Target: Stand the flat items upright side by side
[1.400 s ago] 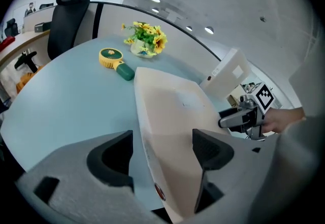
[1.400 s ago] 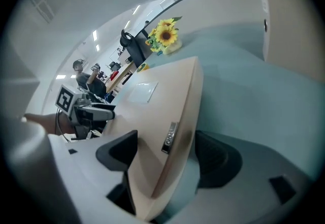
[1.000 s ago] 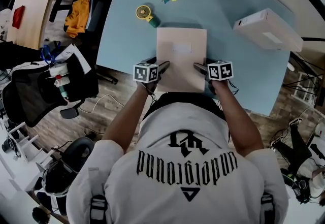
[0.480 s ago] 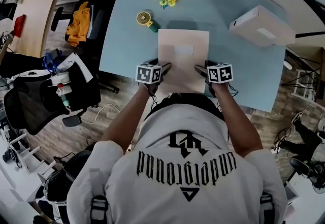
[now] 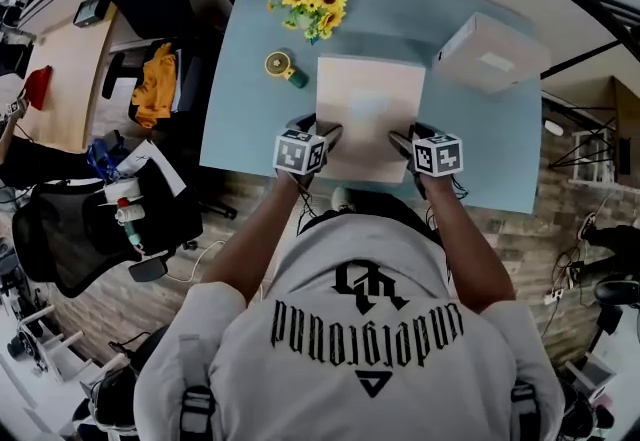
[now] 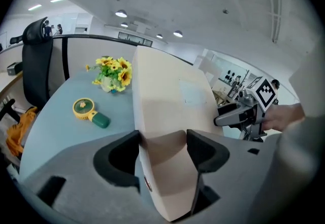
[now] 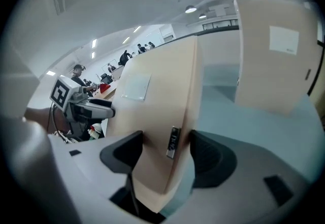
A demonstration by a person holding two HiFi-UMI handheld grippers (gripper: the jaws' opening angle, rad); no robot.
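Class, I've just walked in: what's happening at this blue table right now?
A person grips a flat beige box at its near end with both tools: the left hand-held gripper and the right hand-held gripper each clamp one side; the right one's jaws have just been closing on it. A second box stands on the table to the right.

We list: right tongs (image 7: pixel 165 153), jaws lately closing, clamped on a tan flat box (image 7: pixel 152 91); left tongs (image 7: pixel 107 111) at its far edge; second box (image 7: pixel 274 50) beyond, on blue worktop (image 7: pixel 244 134).
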